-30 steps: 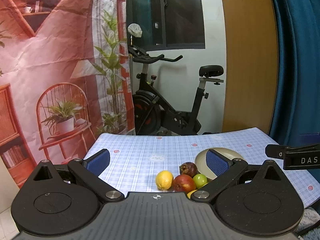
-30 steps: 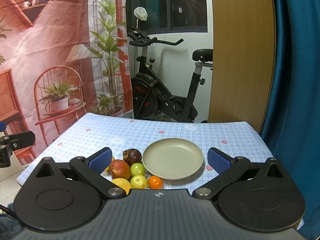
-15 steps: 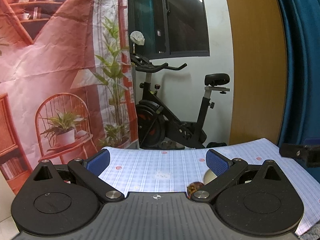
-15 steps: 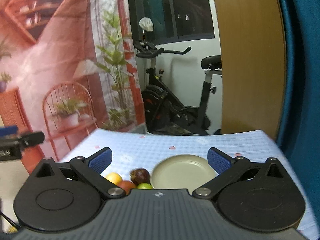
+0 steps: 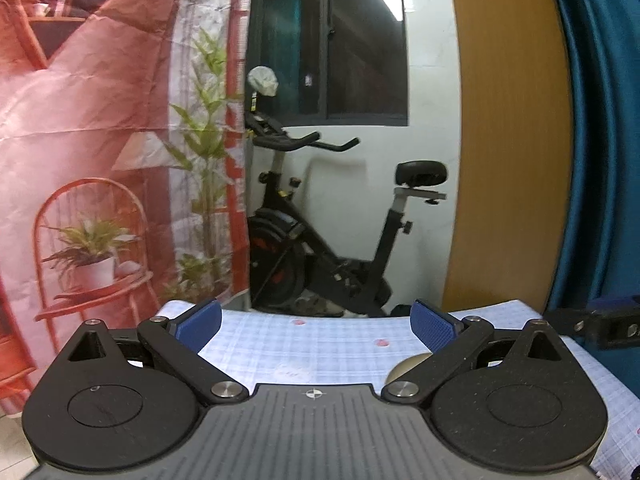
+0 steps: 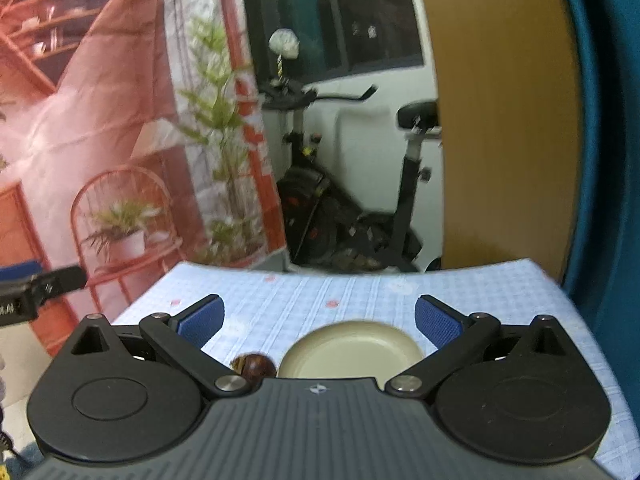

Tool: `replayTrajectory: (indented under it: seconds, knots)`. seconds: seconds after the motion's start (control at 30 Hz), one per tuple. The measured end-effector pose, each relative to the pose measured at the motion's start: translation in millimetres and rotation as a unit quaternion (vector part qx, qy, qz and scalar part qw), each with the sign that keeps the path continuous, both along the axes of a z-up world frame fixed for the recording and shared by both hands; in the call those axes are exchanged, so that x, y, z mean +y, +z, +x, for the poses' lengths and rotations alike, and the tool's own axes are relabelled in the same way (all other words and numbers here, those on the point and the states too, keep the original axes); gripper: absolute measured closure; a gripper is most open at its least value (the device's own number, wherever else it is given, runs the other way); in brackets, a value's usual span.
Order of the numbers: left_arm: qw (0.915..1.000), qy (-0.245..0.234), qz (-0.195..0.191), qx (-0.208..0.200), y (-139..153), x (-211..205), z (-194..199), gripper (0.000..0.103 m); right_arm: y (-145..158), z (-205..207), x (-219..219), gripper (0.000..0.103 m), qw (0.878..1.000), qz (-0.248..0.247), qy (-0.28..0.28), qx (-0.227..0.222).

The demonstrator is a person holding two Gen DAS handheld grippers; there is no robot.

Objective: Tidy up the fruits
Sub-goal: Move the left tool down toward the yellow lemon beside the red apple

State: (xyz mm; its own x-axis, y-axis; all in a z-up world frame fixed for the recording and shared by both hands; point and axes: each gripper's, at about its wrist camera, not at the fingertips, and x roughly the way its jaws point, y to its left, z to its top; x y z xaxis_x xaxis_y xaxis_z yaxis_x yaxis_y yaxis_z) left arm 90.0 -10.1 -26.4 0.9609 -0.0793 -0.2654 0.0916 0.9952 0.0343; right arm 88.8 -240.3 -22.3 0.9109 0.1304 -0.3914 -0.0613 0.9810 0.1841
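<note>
Fruit just left of plate

one plate, one dark fruit, two tools

1. Honestly, nothing here reads cleanly.
2. Closest thing: some white lettering on the side of the left gripper, far left edge of the right wrist view. It's cut off and smeared, so I can't make out the letters.
3. The right gripper has a tiny white crosshair mark stamped bottom centre. It's a symbol, no words.
4. A small sticker sits on the window, upper middle, too tiny to read.
</note>
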Motion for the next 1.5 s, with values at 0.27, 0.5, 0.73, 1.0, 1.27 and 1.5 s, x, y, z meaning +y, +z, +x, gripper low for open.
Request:
replayTrajectory:
  seconds: [0.27,0.5,0.73,1.0,1.27,1.5]
  knots:
    - [0.9984,-0.043,-0.031,0.020,-27,-9,19,0.006,-28,29,4,0.001,0.999,-0.013,0.009,0.052]
    - [0.9969,-0.020,-0.047,0.061,-48,-7,39,0.011,-49,37,9,0.001,0.998,-0.033,0.004,0.060]
    - [0.9938,-0.031,-0.065,0.084,-60,3,51,0.012,-70,41,15,0.001,0.996,-0.053,0.012,0.067]
    - [0.9895,-0.032,-0.090,0.108,-72,15,61,0.011,-86,40,6,0.000,0.996,-0.045,-0.005,0.079]
    - [0.9901,-0.035,-0.080,0.110,-73,14,52,0.012,-95,29,8,0.000,0.995,-0.047,-0.001,0.083]
    - [0.9856,-0.062,-0.062,0.145,-81,7,43,0.012,-106,19,16,0.001,0.995,-0.036,0.015,0.097]
